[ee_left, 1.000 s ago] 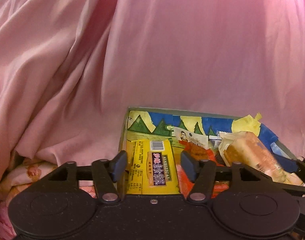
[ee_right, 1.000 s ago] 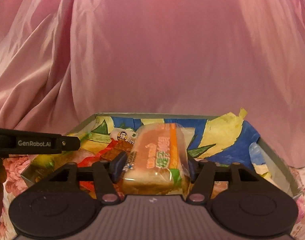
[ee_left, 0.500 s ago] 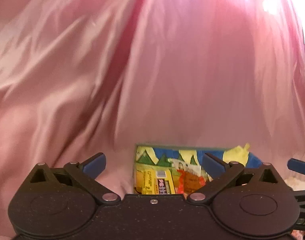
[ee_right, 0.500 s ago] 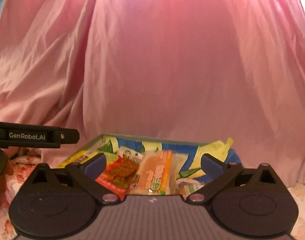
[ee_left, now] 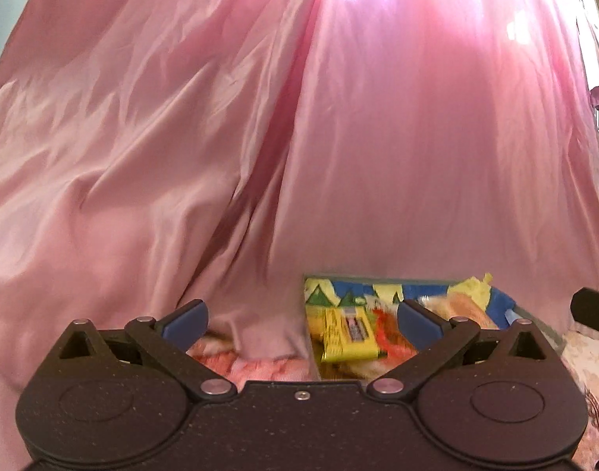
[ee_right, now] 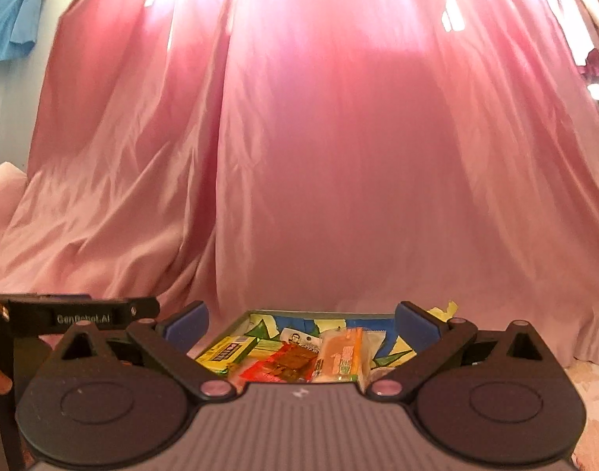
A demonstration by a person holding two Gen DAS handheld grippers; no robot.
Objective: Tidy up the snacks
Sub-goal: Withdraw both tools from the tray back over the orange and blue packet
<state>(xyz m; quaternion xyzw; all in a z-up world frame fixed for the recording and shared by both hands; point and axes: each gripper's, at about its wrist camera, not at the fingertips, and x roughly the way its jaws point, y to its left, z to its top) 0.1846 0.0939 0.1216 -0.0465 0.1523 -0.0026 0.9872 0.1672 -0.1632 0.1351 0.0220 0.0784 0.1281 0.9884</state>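
In the left wrist view, the left hand-held gripper has its blue fingers spread wide, and nothing is between them. A big pink curtain hangs behind and fills most of the view. To the right of the middle sits a box with a colourful lining, on a flowery cloth. A yellow snack pack lies at the left side of the box, with a red wrapper just beside it.

In the right wrist view, the left tool's black arm shows at the left edge. The right hand-held gripper is also wide, holding nothing. The box lies past it. Inside, from left to right, are the yellow pack, the red wrapper with a brown snack on it, and an orange bread pack. A small white packet lies behind them.
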